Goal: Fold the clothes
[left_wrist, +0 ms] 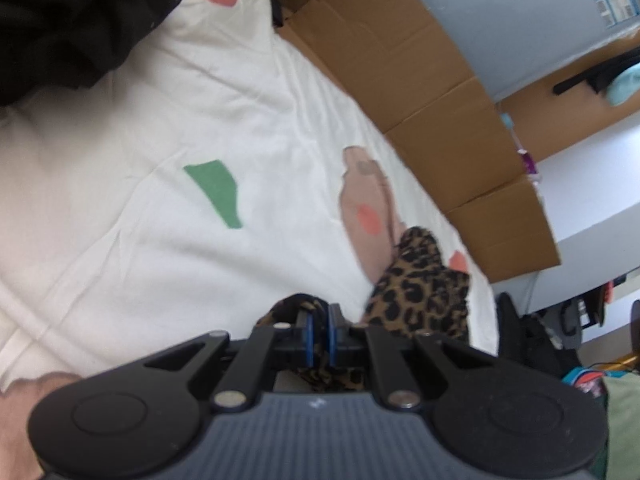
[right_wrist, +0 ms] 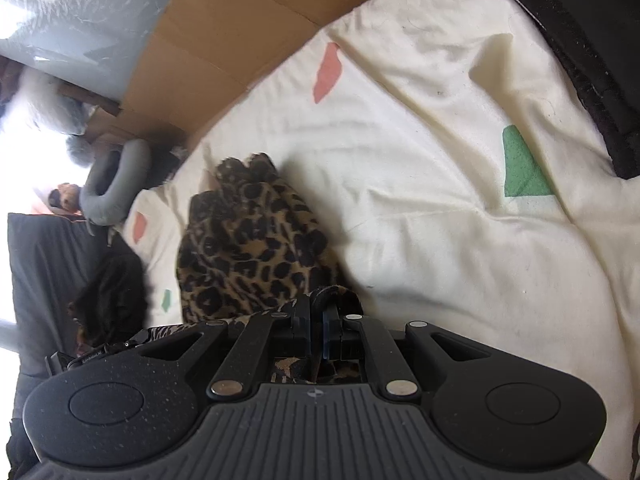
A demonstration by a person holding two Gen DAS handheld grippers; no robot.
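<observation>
A leopard-print garment (left_wrist: 420, 284) hangs bunched over a white bed cover (left_wrist: 160, 128) with green and pink patches. My left gripper (left_wrist: 321, 322) is shut on one edge of the garment, whose cloth is pinched between the blue pads. In the right wrist view the same leopard-print garment (right_wrist: 248, 240) trails down and left from my right gripper (right_wrist: 316, 320), which is shut on another edge of it. The white bed cover (right_wrist: 440, 220) lies beneath.
Dark clothing (left_wrist: 80, 12) is heaped at the bed's upper left, and a black item (right_wrist: 580, 52) lies at the upper right. Flattened cardboard (left_wrist: 420, 92) lines the bed's far side. A grey curved cushion (right_wrist: 116, 184) and a black bag (right_wrist: 52, 272) lie off the bed.
</observation>
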